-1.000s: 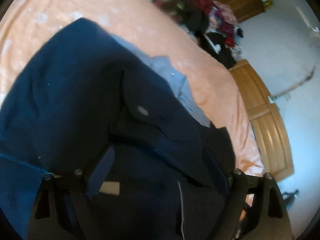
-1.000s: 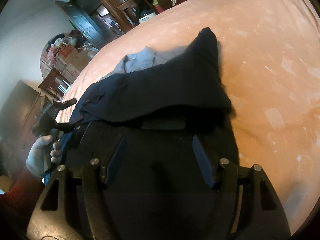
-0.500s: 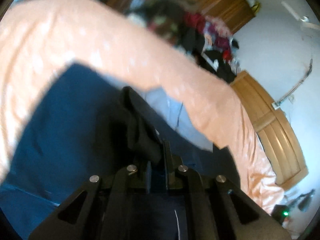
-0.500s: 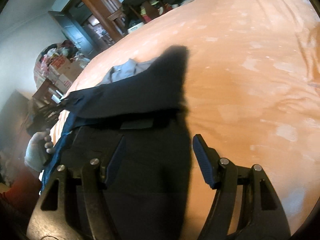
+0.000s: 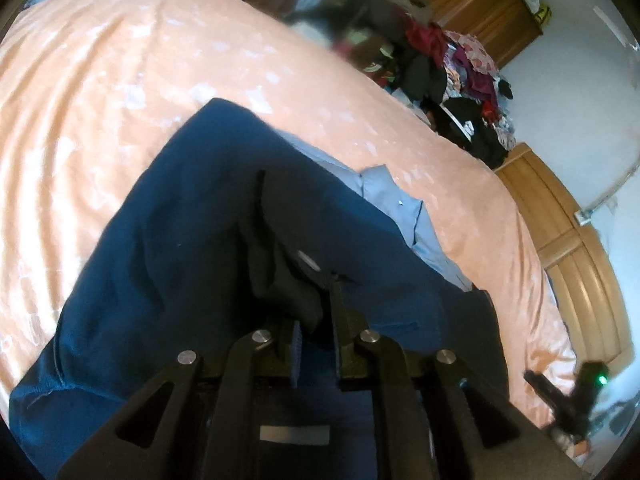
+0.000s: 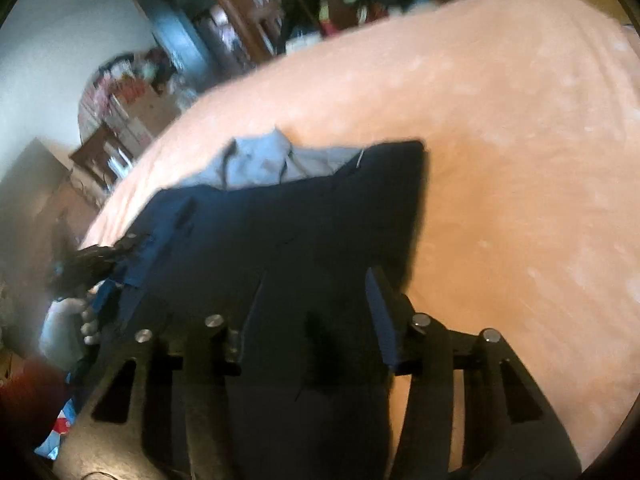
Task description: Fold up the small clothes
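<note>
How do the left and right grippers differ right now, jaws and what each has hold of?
The left gripper has its jaws nearly together, pinching a bunched fold of the navy garment; the right gripper has its jaws spread wide with nothing clamped. The left sits at the garment's edge nearest the person; the right hovers over its flat dark middle. Both are black, with blue ribbed pads, above the same garment on the peach bedspread.
</note>
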Available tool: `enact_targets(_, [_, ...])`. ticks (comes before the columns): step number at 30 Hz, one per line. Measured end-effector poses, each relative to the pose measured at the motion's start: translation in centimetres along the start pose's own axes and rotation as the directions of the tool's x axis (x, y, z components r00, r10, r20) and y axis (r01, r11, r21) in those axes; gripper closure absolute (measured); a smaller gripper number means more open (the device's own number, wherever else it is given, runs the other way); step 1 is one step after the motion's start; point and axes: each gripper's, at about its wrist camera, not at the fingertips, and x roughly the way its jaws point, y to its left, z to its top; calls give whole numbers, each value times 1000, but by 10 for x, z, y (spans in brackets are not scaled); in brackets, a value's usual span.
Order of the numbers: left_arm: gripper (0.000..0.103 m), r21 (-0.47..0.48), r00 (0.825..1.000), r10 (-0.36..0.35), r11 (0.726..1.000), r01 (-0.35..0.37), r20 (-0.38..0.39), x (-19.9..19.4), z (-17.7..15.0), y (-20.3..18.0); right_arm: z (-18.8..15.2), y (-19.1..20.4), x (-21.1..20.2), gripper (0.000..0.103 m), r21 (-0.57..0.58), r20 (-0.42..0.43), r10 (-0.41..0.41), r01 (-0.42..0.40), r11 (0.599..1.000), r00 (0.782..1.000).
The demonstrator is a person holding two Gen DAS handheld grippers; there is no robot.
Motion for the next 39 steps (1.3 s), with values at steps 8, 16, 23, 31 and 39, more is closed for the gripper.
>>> enact_targets(8, [85, -35, 999, -36, 999, 36, 6, 3, -6, 15, 31, 4, 34, 54, -113, -96, -56, 45, 993, 994])
enact_targets(16, [83, -77, 999, -52, 996, 53, 8, -1, -7, 21, 72, -31, 113, 55, -186, -160, -199, 169, 968, 967])
enact_targets(23, [65, -20, 998, -10, 1000, 12, 62, -67, 0, 25, 35, 34, 43, 51, -344, -61, -101, 74, 936, 993])
enact_targets(31, [59, -123, 986, 108, 988, -92, 131, -161, 0, 91, -14, 57, 35, 39, -367, -73, -155, 118, 923, 985])
enact_targets(39, [57, -194, 989, 114, 977, -94, 98, -222, -41, 137, 36, 194, 109, 64, -323, -172, 197, -244, 914, 965])
